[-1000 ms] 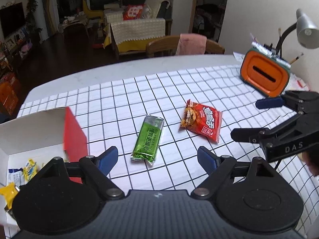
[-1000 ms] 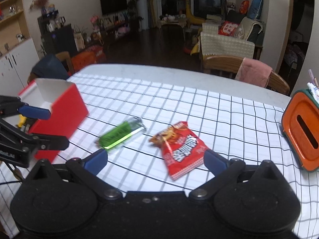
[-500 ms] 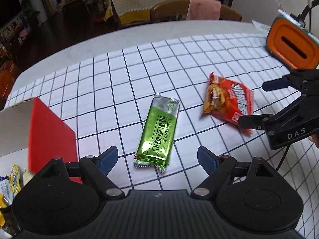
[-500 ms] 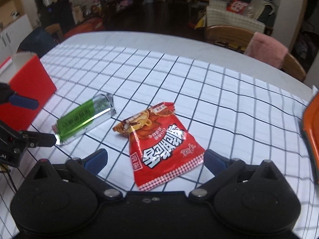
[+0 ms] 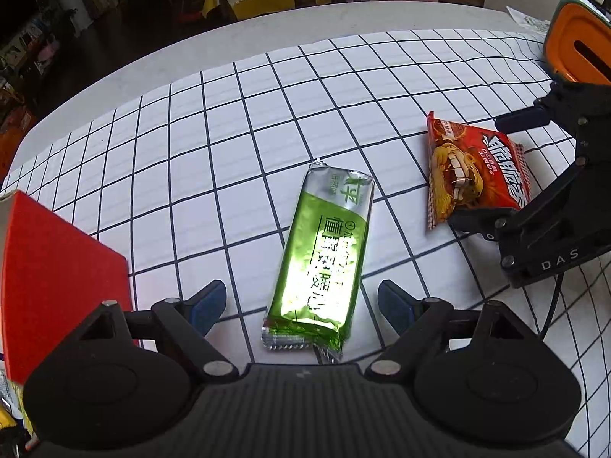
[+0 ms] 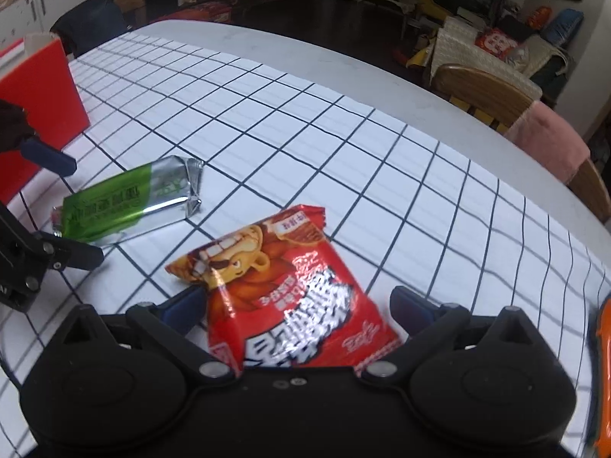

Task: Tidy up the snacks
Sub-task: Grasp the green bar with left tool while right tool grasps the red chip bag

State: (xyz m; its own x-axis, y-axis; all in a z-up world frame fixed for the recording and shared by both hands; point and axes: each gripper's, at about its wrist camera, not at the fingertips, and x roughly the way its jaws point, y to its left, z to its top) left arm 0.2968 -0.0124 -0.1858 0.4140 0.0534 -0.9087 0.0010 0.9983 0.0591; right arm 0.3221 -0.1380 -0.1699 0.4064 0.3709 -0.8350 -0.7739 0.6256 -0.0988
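Note:
A green foil snack bar (image 5: pixel 324 244) lies flat on the checked tablecloth. My left gripper (image 5: pixel 301 305) hangs just above its near end, open, with a blue pad on either side and neither touching it. To the right lies a red snack bag (image 5: pixel 473 168). My right gripper (image 6: pixel 296 305) is open over the red snack bag (image 6: pixel 290 290), whose near half lies between the spread fingers. In the right wrist view the green bar (image 6: pixel 126 202) and the left gripper (image 6: pixel 84 212) are at the left. A red box (image 5: pixel 57 259) stands at the left.
Inside the red box (image 6: pixel 34 87), a few small wrapped snacks (image 5: pixel 7 400) show at its corner. An orange holder (image 5: pixel 576 49) stands at the far right of the table. A wooden chair with a pink cloth (image 6: pixel 534 129) is behind the table's far edge.
Both grippers have come down and forward, each towards its own packet, so the green bar and red bag now lie between their fingers. Both stayed open; the packets have not moved.

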